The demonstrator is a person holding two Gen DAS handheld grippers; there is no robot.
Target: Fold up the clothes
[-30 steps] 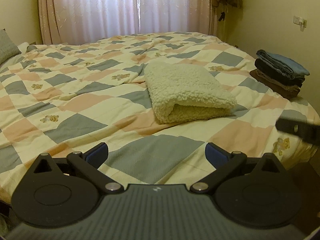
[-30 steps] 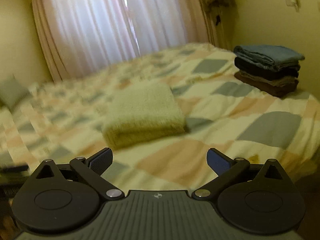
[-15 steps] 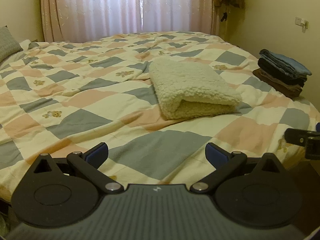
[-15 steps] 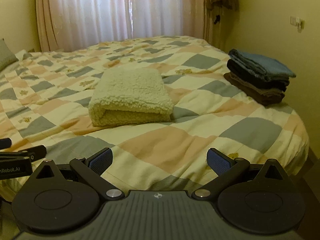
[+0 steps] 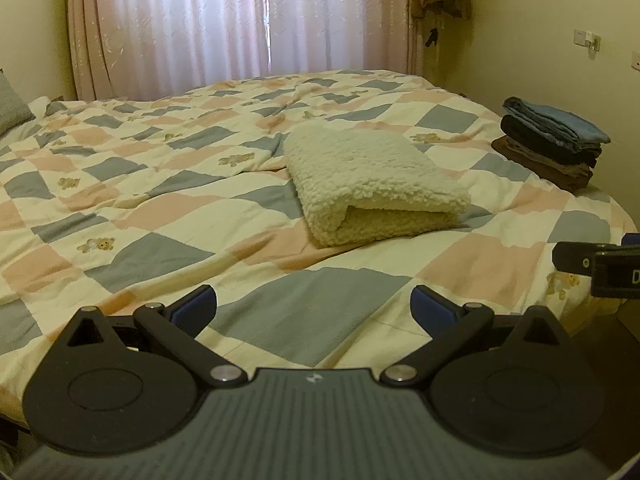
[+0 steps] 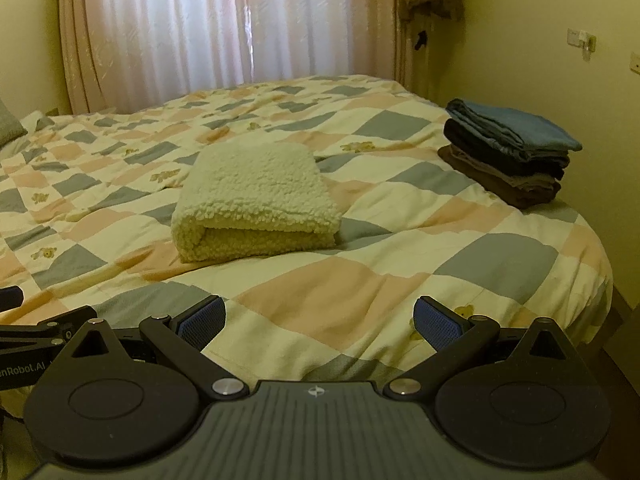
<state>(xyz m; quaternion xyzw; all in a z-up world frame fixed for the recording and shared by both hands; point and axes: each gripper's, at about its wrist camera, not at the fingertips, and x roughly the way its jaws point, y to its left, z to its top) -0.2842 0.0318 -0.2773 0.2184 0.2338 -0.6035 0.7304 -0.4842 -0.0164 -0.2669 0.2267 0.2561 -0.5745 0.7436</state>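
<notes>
Blue-padded fingers of the left gripper [image 5: 314,308] and right gripper [image 6: 318,320] stand spread wide and empty above the checked patchwork quilt [image 5: 160,216], with the folded cream fleece garment [image 6: 256,200] ahead and the stacked dark folded clothes [image 6: 512,148] farther right.

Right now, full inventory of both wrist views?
fleece garment: 1, cream, folded, middle of the bed
stack of folded clothes: 1 stack, blue on top, then dark and brown layers, right edge of the bed near the wall
bedspread: 1, cream, pink and grey checks with small bears, covers the bed
pillow: 1, grey, far left edge, partly out of view
curtains: pink drapes over white sheers, behind the bed
wall fittings: small, right wall, type unclear
left claw: 1, black with blue pads, open, empty
right claw: 1, same, open, empty
</notes>
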